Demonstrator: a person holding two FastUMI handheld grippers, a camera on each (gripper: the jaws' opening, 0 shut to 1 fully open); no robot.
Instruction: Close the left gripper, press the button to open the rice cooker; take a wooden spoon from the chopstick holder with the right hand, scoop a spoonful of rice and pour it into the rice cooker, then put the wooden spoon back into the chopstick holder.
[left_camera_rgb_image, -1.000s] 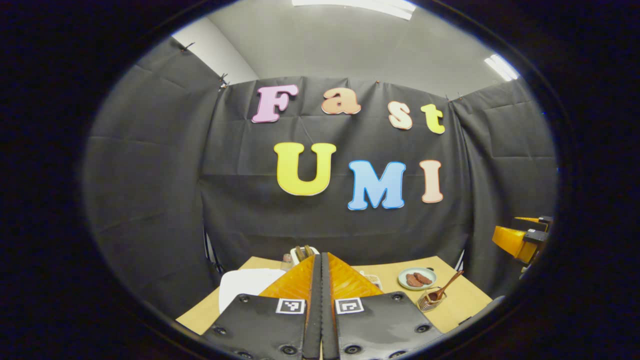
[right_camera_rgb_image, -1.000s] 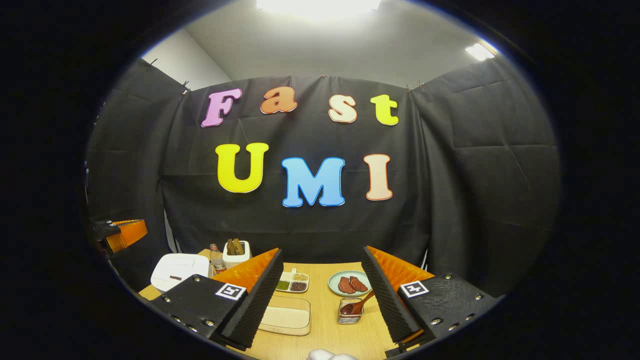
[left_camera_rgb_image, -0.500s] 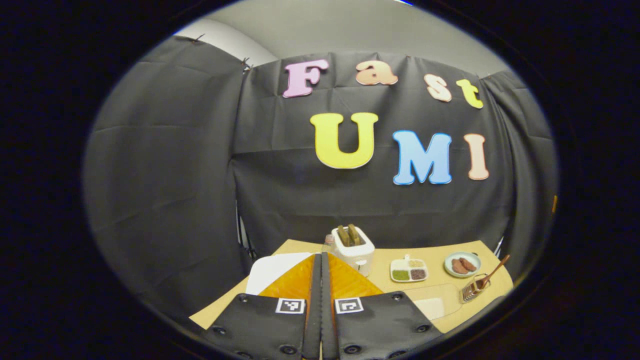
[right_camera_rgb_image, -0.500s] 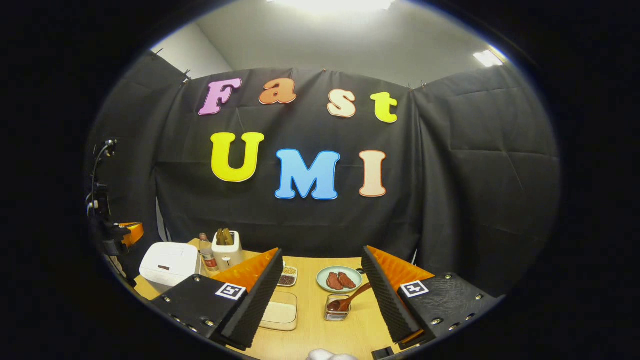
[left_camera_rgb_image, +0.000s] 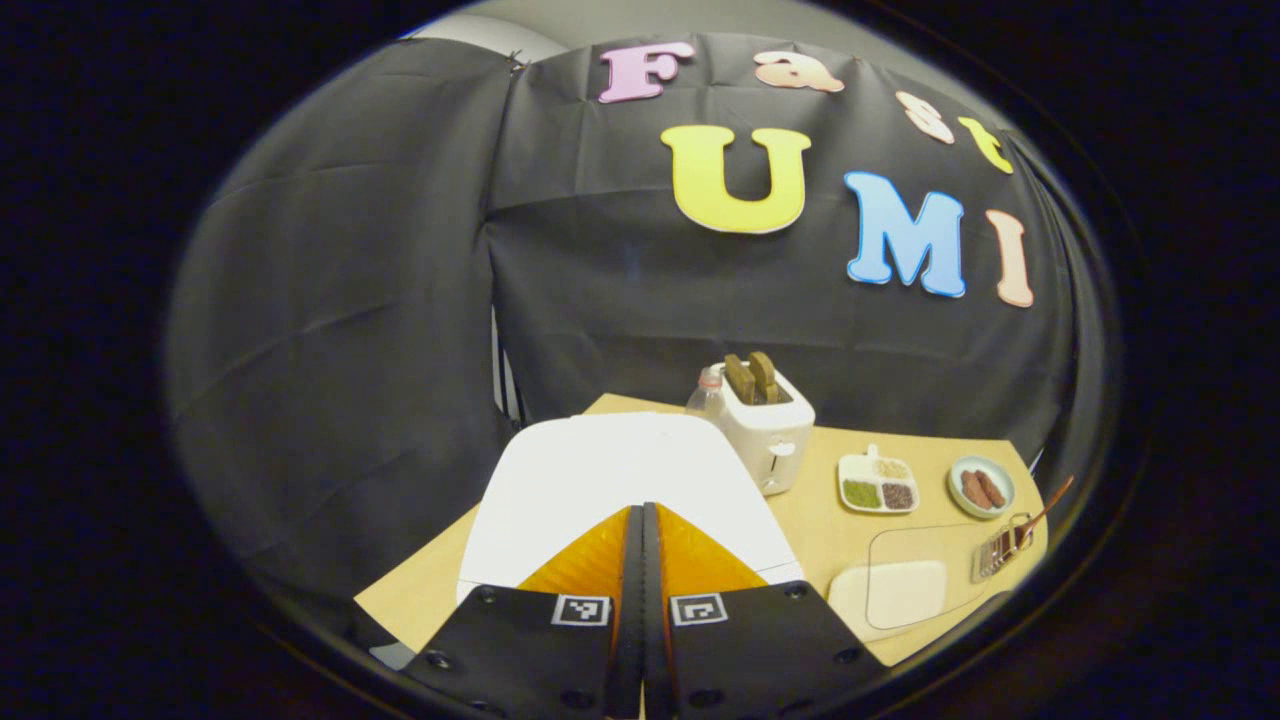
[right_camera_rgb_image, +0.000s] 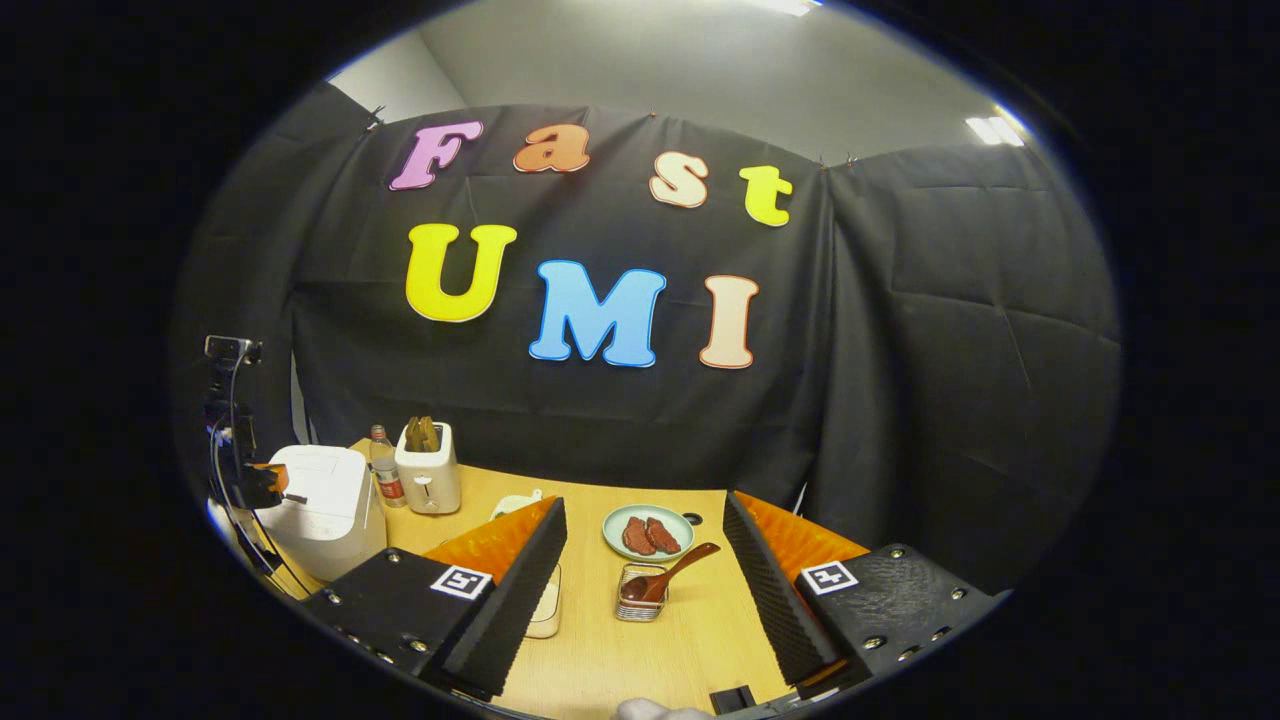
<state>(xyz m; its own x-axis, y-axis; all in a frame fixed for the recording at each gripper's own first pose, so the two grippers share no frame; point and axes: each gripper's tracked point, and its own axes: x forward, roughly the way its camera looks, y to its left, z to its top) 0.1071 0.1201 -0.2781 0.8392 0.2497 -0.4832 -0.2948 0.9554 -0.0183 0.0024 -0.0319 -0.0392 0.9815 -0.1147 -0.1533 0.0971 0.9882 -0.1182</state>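
In the left gripper view the left gripper (left_camera_rgb_image: 641, 520) has its two orange fingers pressed flat together with nothing between them, and the white rice cooker (left_camera_rgb_image: 610, 480) sits directly ahead of and under the fingertips, its lid down; whether the tips touch the lid cannot be told. Beyond the cooker and a little to the right stands a white toaster (left_camera_rgb_image: 765, 430) with two slices in it, a small bottle (left_camera_rgb_image: 706, 395) just beside it. Farther right on the wooden table (left_camera_rgb_image: 810, 520) lie a divided dish of grains (left_camera_rgb_image: 877, 485), a plate with two reddish pieces (left_camera_rgb_image: 981, 487), and a clear-lidded container of rice (left_camera_rgb_image: 905, 590). In the right gripper view the right gripper (right_camera_rgb_image: 645, 560) is spread wide and holds nothing; the wire chopstick holder (right_camera_rgb_image: 638, 592) stands just ahead between its fingers, with the wooden spoon (right_camera_rgb_image: 668, 574) leaning in it, handle tilted up to the right. The only markings close enough to see are square black-and-white tags on each finger base; no brand or label is legible.
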